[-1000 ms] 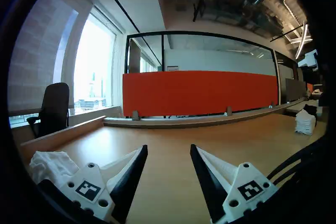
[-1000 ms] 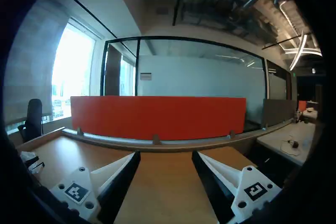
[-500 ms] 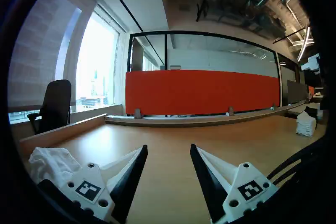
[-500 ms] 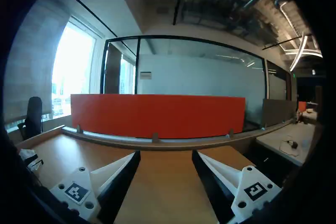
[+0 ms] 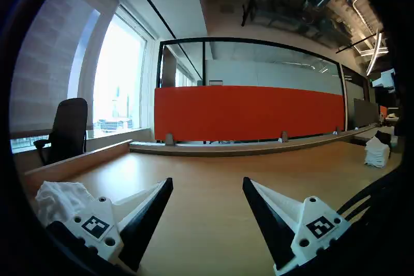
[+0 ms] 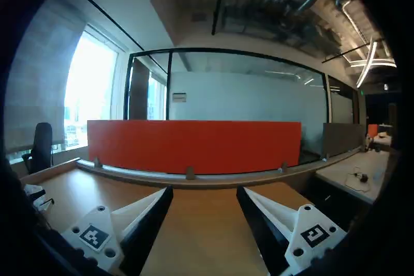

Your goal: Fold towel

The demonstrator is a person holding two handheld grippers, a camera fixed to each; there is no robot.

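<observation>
The smooth light-brown wooden desk top [image 5: 217,172] runs open ahead to a raised lip under the orange partition panel [image 5: 248,113]. The left gripper [image 5: 207,178] and the right gripper [image 6: 204,188], white plastic wedges faced in black, both stand spread apart, clamping nothing. The crumpled white cloth towel [image 5: 59,201] lies heaped on the desk just beside the left gripper's left finger, its long axis unclear; a squared stack of folded white towels [image 5: 376,151] sits well apart at the right edge

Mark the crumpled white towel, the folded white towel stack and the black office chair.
crumpled white towel [image 5: 58,199]: left gripper view, bunched middle.
folded white towel stack [image 5: 376,153]: left gripper view, front face.
black office chair [image 5: 71,127]: left gripper view, backrest.
</observation>
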